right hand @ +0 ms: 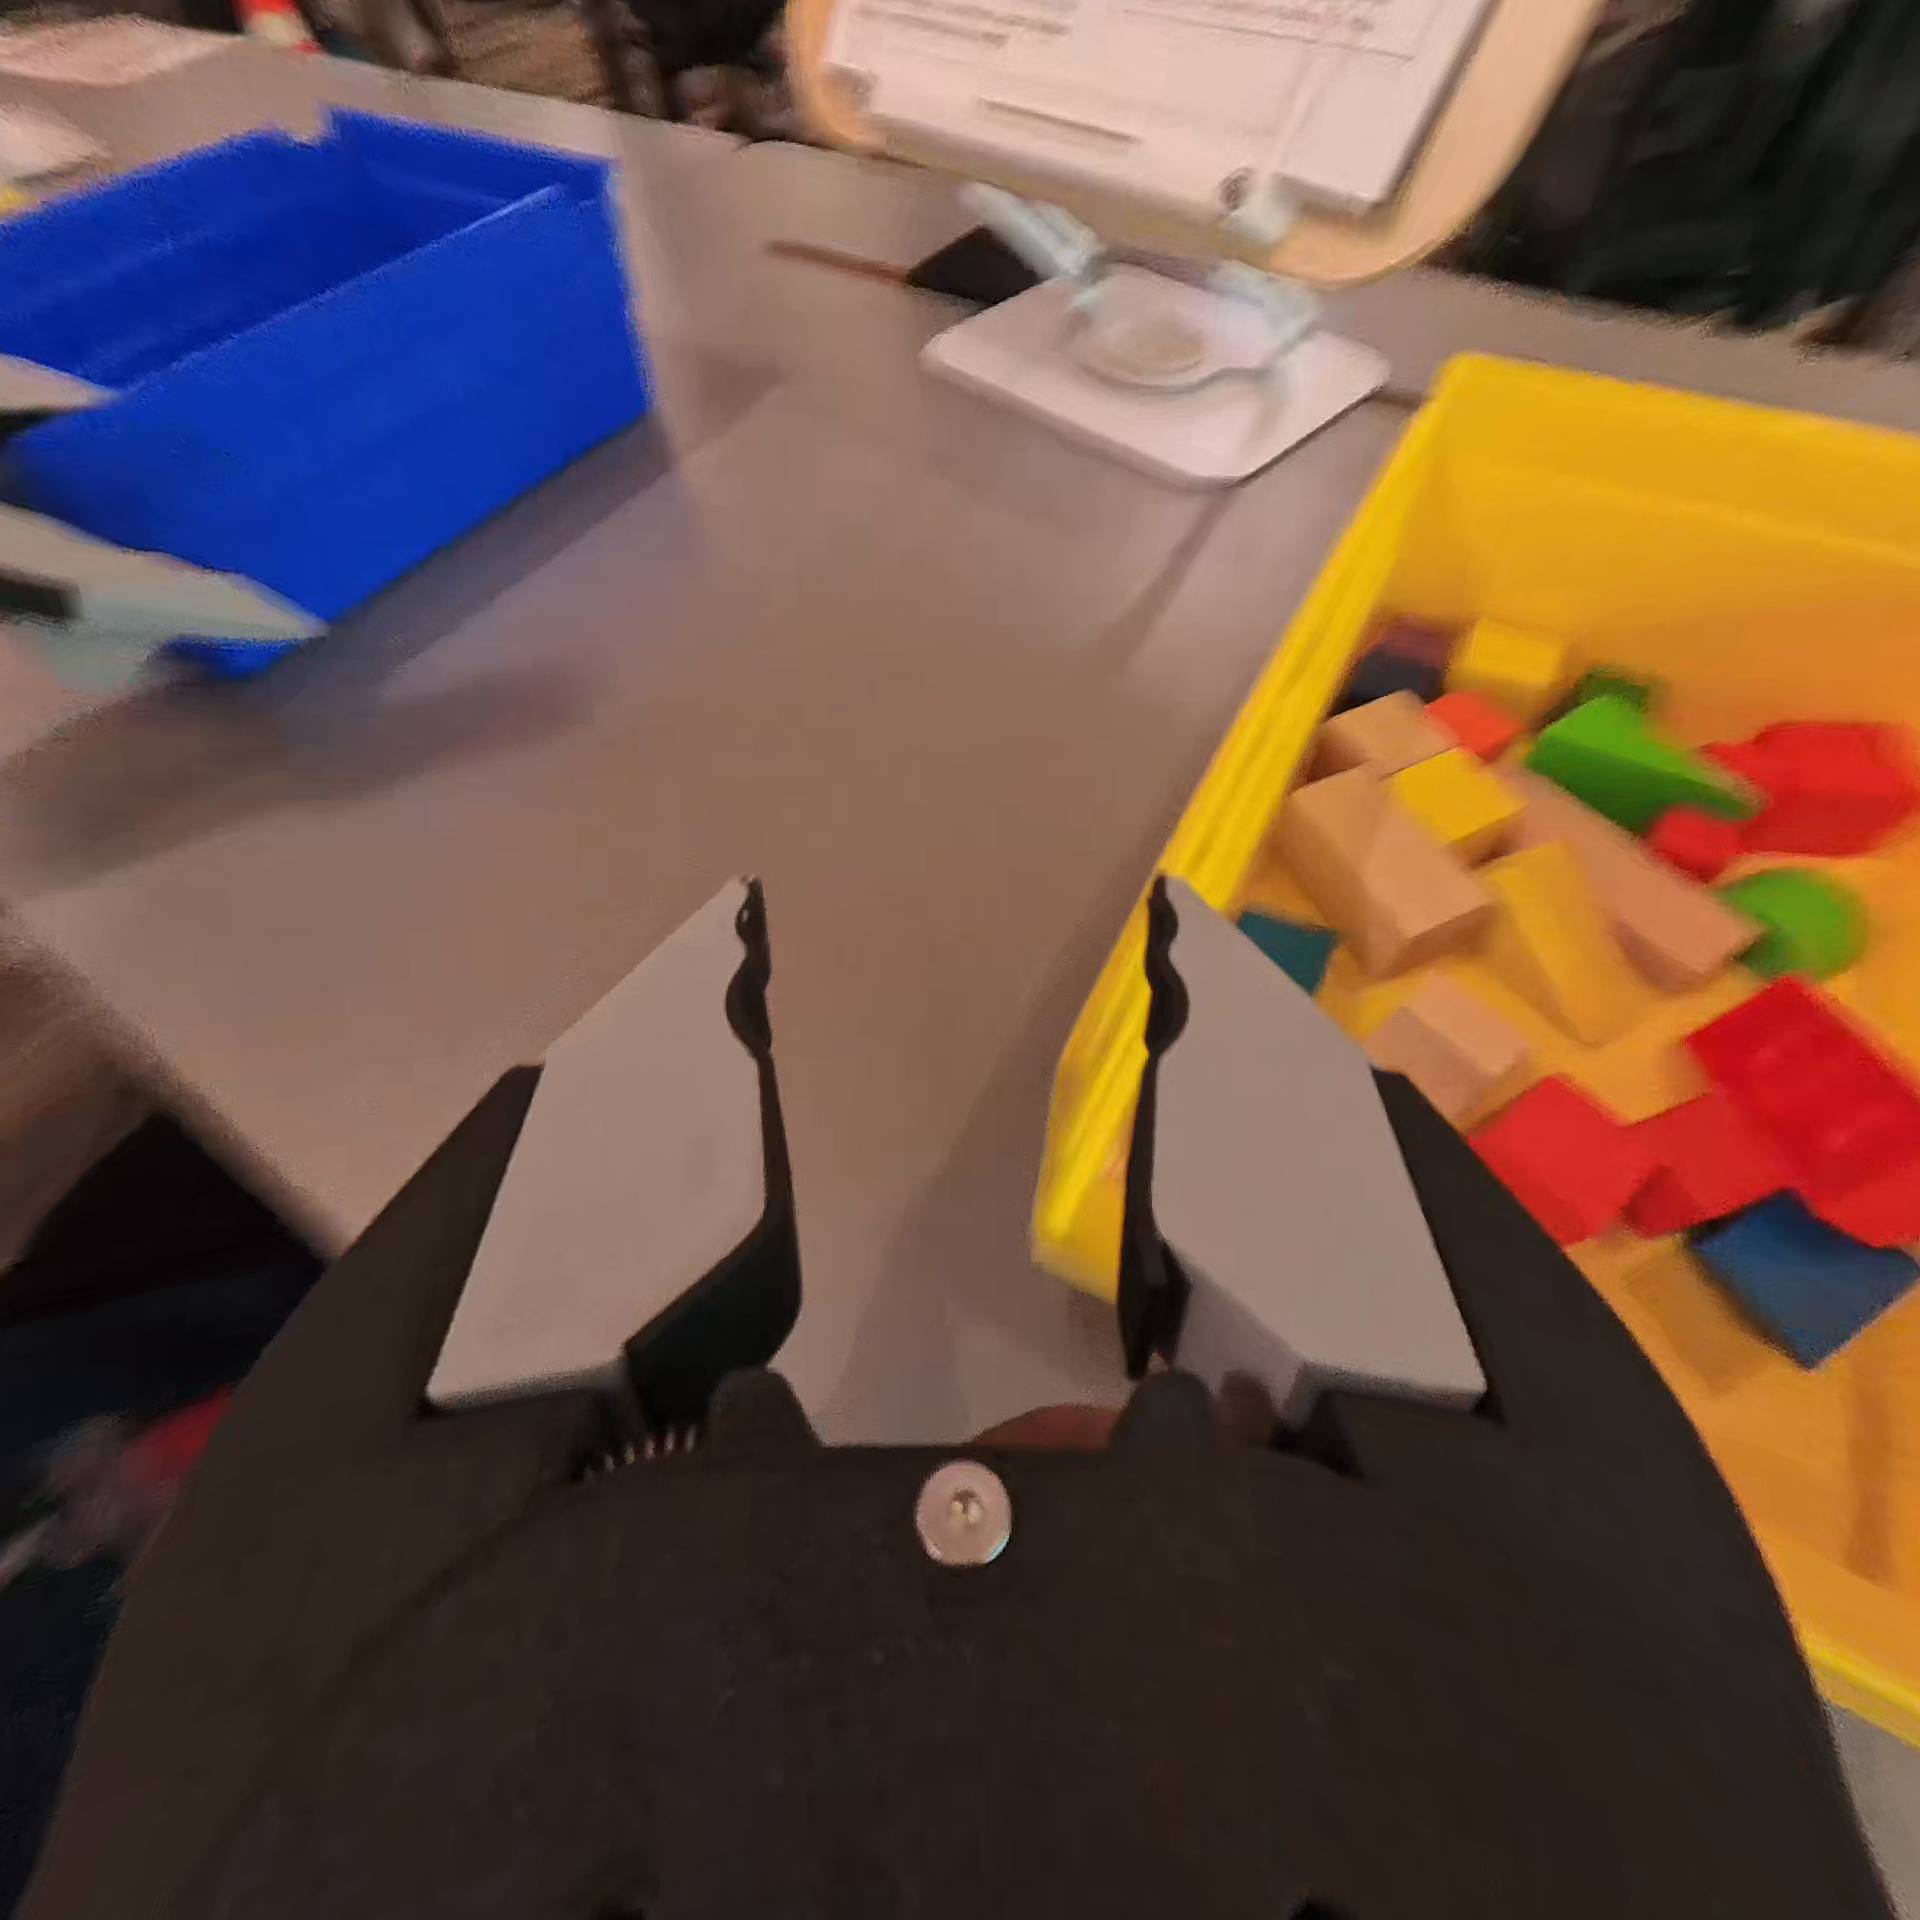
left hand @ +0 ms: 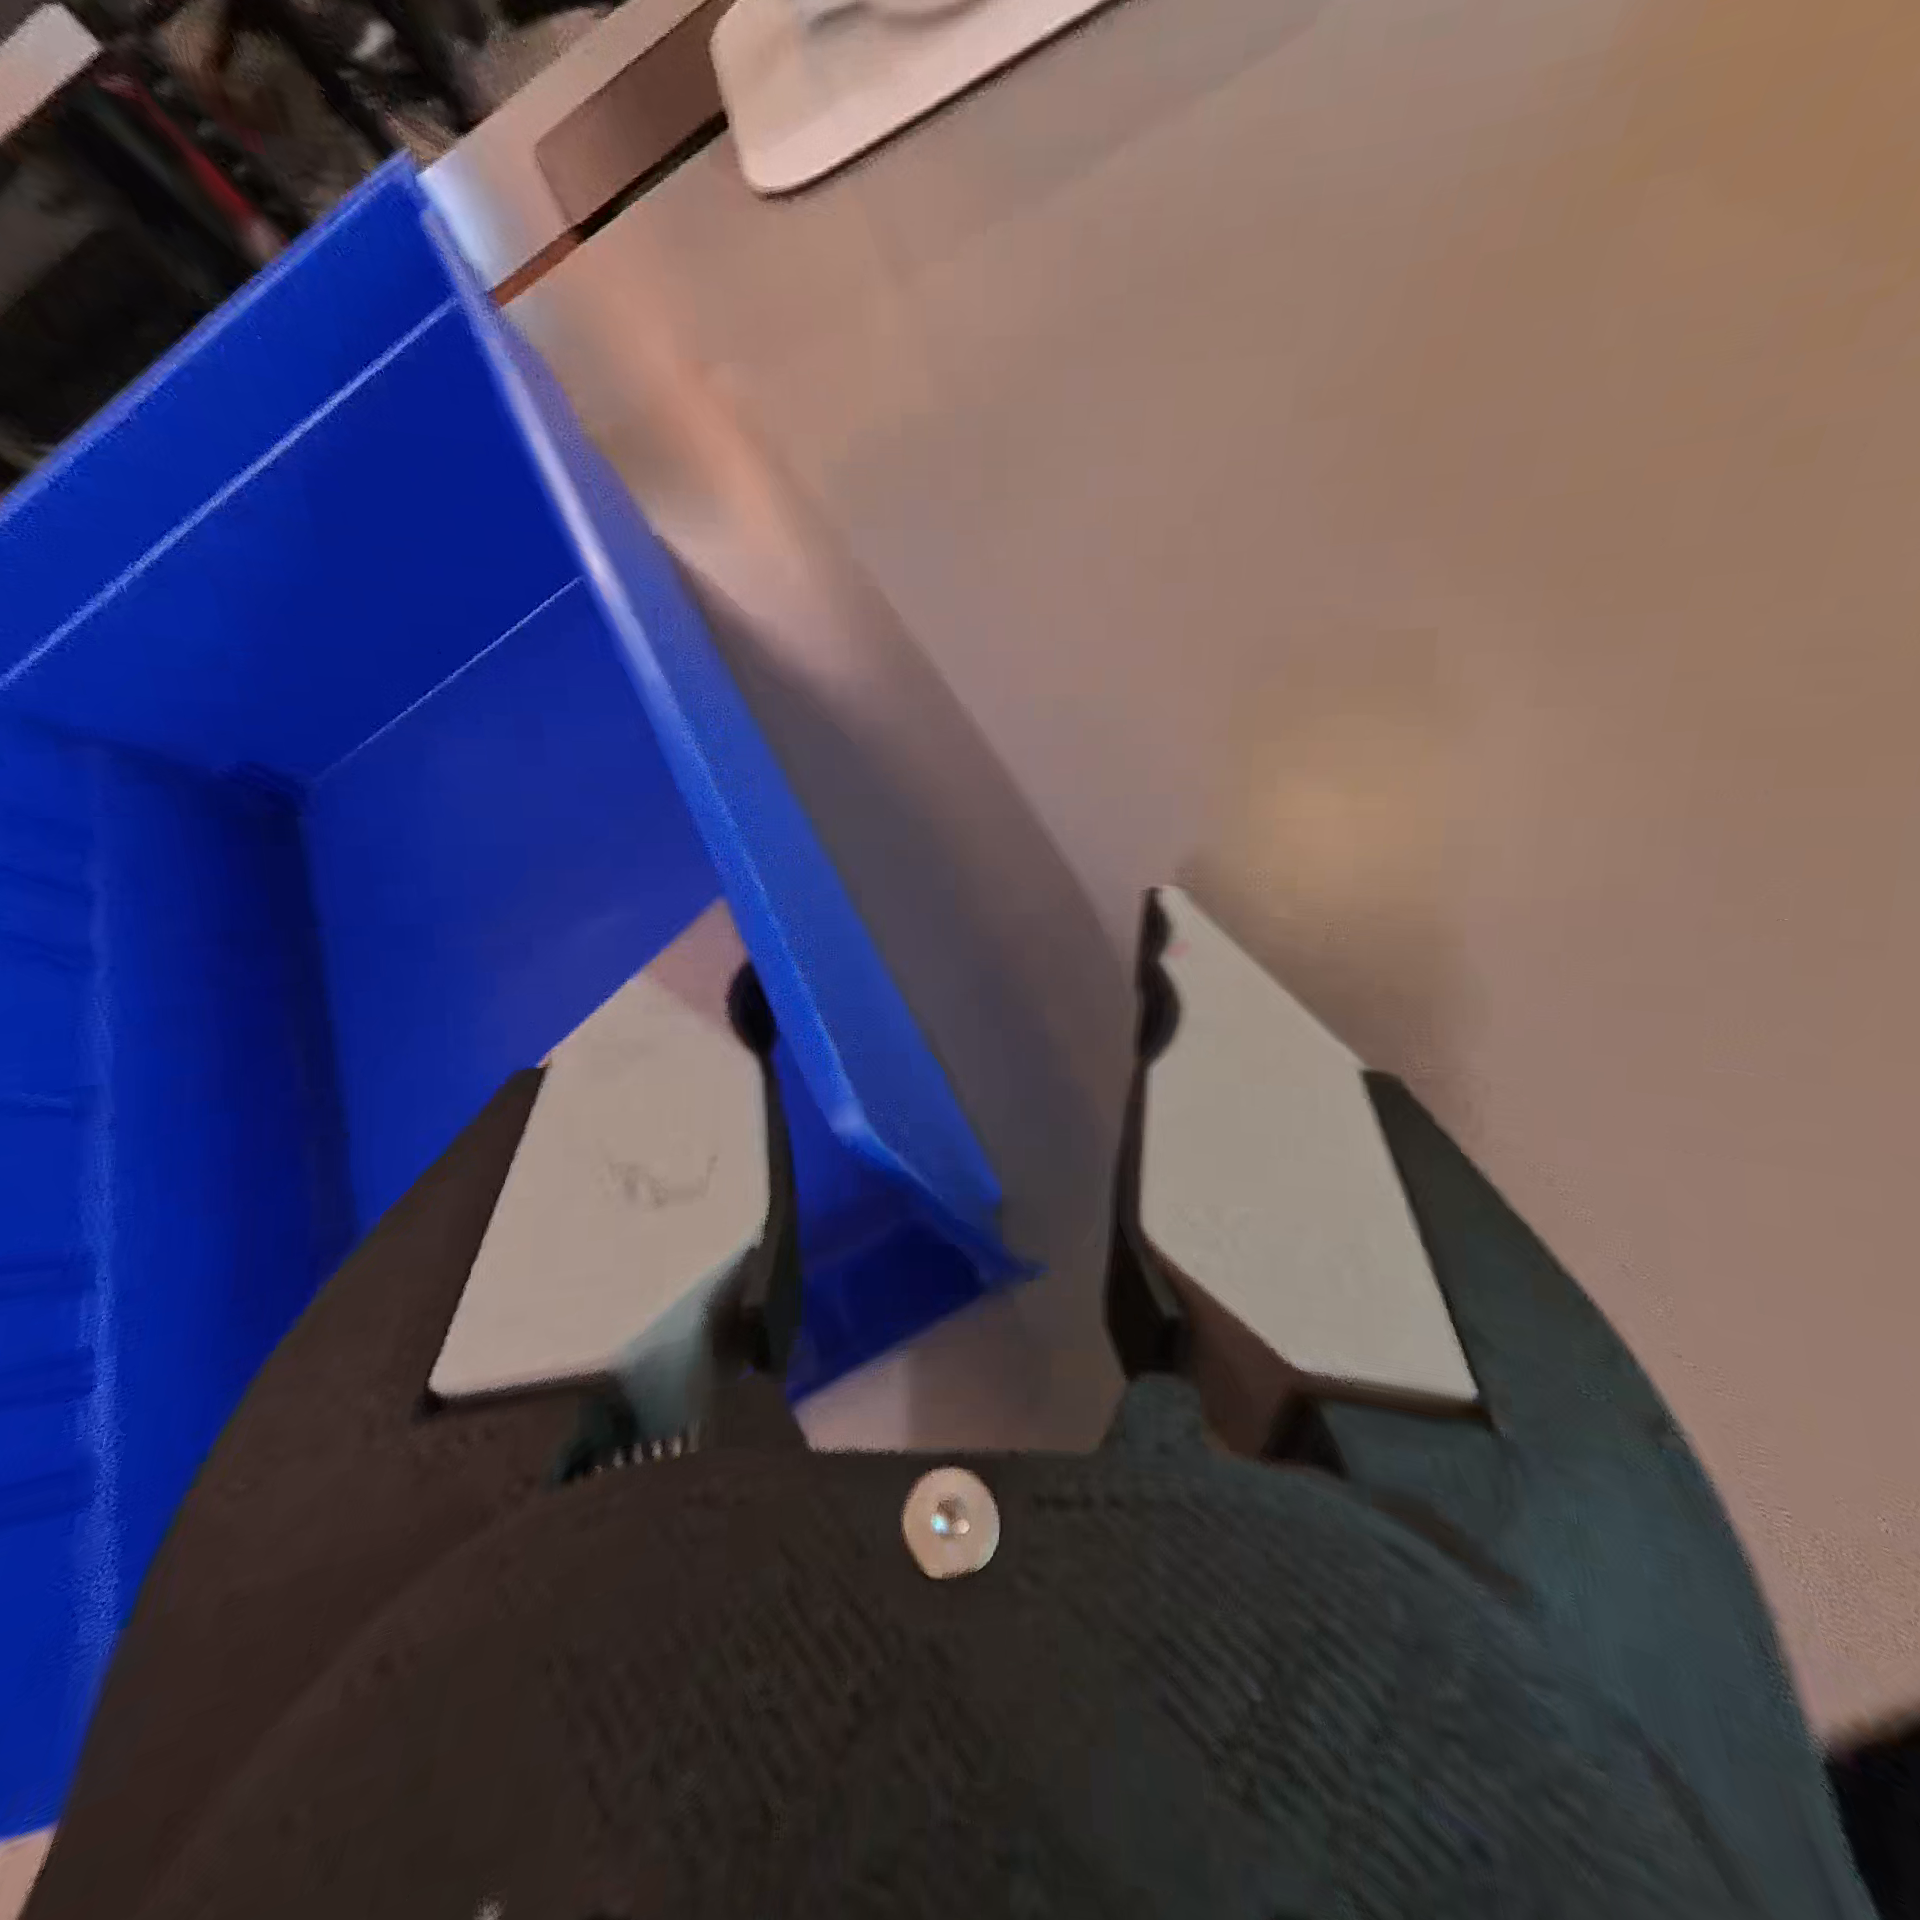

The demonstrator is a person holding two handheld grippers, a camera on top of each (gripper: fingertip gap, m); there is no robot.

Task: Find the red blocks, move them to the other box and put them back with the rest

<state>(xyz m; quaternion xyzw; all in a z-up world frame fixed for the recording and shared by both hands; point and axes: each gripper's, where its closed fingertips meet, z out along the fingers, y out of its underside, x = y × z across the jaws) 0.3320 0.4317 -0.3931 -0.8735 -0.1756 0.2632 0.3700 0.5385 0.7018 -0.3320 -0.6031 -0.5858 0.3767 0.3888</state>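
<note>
Left claw: jaws apart, nothing gripped, hanging over the near right wall of the blue bin, which sits toward the counter's far left edge; what shows of the bin's inside holds no blocks. Right claw: jaws apart, bare, over open counter just beside the yellow bin at the right edge. Red blocks lie in the yellow bin among green, yellow, blue and plain wooden ones. White stand at the far edge.
</note>
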